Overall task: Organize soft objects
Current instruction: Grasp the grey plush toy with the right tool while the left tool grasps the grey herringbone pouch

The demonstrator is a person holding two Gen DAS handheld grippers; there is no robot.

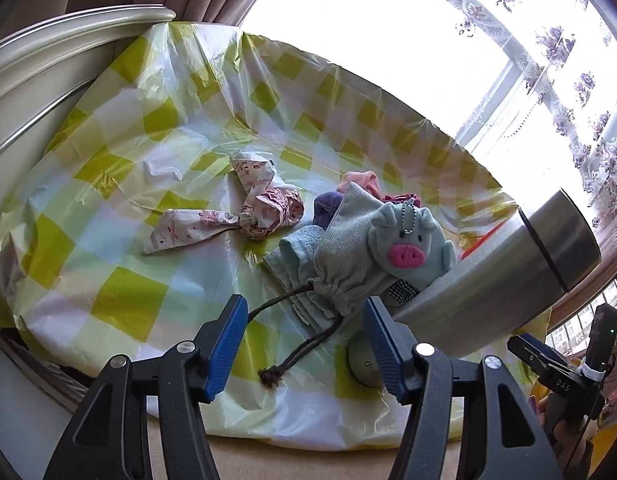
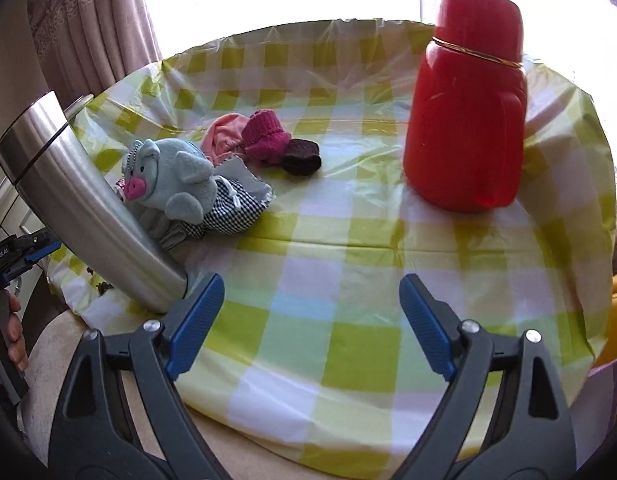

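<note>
A pile of soft things lies on the checked tablecloth (image 1: 120,300). A grey-blue plush pig (image 1: 408,246) with a pink snout sits on top; it also shows in the right wrist view (image 2: 168,178). Under it lie a pale green drawstring pouch (image 1: 348,256), a folded light blue towel (image 1: 296,256), a purple cloth (image 1: 328,206) and a checked cloth (image 2: 232,208). A pink cloth (image 2: 224,138), a magenta knitted sock (image 2: 266,136) and a dark brown piece (image 2: 302,156) lie behind. A knotted floral cloth (image 1: 244,216) lies apart to the left. My left gripper (image 1: 304,344) is open above the pouch's cord. My right gripper (image 2: 310,324) is open and empty.
A steel flask (image 1: 504,272) stands at the pile's right edge; in the right wrist view (image 2: 84,208) it is left of the pile. A red jug (image 2: 468,108) stands at the back right. A cream rail (image 1: 48,56) borders the table's left. A window lies behind.
</note>
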